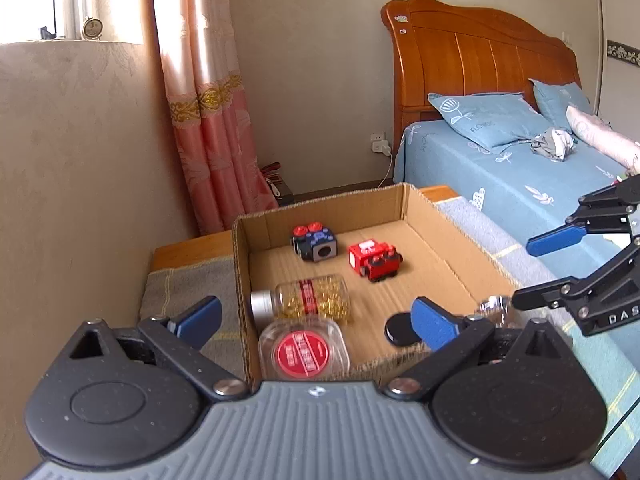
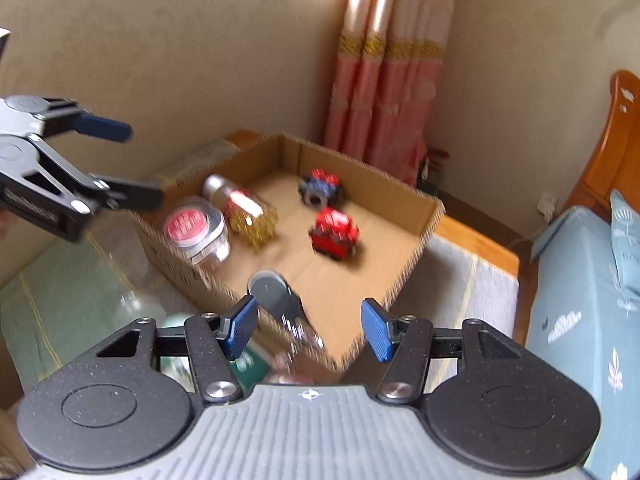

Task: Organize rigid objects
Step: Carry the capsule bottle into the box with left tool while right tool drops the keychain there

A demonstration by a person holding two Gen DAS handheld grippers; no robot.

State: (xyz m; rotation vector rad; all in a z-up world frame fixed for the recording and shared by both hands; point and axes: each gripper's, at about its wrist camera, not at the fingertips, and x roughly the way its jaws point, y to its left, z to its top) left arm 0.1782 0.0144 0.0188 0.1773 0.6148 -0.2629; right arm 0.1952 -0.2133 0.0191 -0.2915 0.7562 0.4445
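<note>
A cardboard box (image 1: 320, 208) (image 2: 424, 236) holds a red toy car (image 1: 374, 260) (image 2: 335, 234), a dark blue toy cube (image 1: 314, 242) (image 2: 320, 188), a clear bottle of gold pins (image 1: 308, 300) (image 2: 248, 212), a round clear jar with a red lid (image 1: 303, 350) (image 2: 196, 228) and a black-capped clear bottle (image 1: 400, 328) (image 2: 280, 300) lying over the near edge. My left gripper (image 1: 316, 320) is open and empty above the box's near left corner. My right gripper (image 2: 310, 330) is open and empty just over the black-capped bottle; it also shows in the left wrist view (image 1: 540, 272).
The box rests on a grey and green cloth (image 1: 180, 292) (image 2: 456, 280) over a wooden stand. A bed with blue bedding (image 1: 500, 160) stands to the right. A pink curtain (image 1: 216, 128) and beige wall lie behind.
</note>
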